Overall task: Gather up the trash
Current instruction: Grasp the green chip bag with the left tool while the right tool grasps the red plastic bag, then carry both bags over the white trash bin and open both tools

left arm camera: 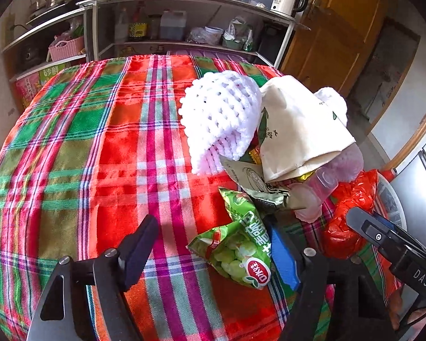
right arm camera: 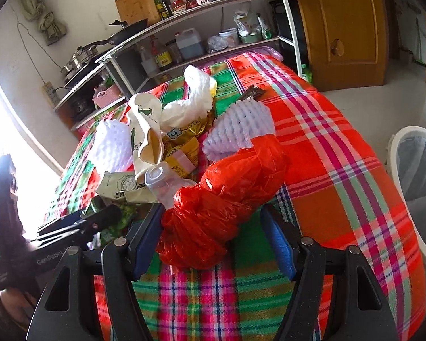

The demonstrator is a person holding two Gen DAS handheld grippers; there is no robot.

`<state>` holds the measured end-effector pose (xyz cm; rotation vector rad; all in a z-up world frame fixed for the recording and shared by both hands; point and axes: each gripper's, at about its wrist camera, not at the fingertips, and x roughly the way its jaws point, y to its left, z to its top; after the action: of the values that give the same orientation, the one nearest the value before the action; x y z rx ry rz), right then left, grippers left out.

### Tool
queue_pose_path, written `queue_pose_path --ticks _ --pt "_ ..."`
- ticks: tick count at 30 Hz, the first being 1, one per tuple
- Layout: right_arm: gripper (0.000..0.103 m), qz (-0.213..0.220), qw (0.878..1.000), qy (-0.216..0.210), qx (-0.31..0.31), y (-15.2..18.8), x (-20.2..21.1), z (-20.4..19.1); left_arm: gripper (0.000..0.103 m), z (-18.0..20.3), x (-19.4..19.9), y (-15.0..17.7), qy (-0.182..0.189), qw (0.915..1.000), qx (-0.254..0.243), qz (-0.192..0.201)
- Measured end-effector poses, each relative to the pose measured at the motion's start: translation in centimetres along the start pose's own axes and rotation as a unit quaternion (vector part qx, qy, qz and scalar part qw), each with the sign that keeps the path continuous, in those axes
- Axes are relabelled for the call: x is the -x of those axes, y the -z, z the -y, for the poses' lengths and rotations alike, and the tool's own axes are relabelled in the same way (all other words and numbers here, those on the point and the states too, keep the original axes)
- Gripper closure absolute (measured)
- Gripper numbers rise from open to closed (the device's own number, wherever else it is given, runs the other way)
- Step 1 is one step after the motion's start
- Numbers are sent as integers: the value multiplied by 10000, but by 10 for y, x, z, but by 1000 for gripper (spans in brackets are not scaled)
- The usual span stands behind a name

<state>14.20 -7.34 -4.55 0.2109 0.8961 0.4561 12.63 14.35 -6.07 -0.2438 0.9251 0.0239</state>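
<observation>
A: Where is the trash against the tongs?

B: 2 pieces matter. The red bag (right arm camera: 224,199) lies crumpled on the plaid cloth (right arm camera: 340,147) of the bench, its near end between the fingers of the right tongs (right arm camera: 213,238). The left finger (right arm camera: 144,236) is touching or just beside the bag; the right finger (right arm camera: 278,244) stands apart from it.

A: So it isn't gripped?

B: No. The right tongs are wide apart, with nothing clamped.

A: And the left?

B: The green snack packet (left arm camera: 238,244) lies flat near the bench's front edge. It sits against the blue-padded right finger (left arm camera: 284,255) of the left tongs (left arm camera: 213,244), partly inside the gap. The other finger (left arm camera: 139,250) is well clear, over bare cloth. Those tongs are also open and hold nothing.

A: What lies beyond?

B: A heap just behind both: white foam nets (left arm camera: 224,119), a cream paper bag (left arm camera: 298,130), a clear bottle (right arm camera: 162,182), yellow wrappers (right arm camera: 184,153) and a white plastic bag (right arm camera: 193,99). A white bin (right arm camera: 417,187) stands beside the bench, right of the red bag.
</observation>
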Motion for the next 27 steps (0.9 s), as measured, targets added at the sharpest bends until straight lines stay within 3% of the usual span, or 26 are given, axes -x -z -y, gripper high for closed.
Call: queue_pose_path --ticks 7,10,27 --pt "47 54 9999 -53 78 4 3 -2 56 12 3 1 168 9997 -185 44" --pt "48 82 9999 -50 61 5 6 -1 61 13 5 2 215 9996 -192 71" --pt "49 480 9980 220 339 21 45 3 68 30 50 23 308 9977 -397 452"
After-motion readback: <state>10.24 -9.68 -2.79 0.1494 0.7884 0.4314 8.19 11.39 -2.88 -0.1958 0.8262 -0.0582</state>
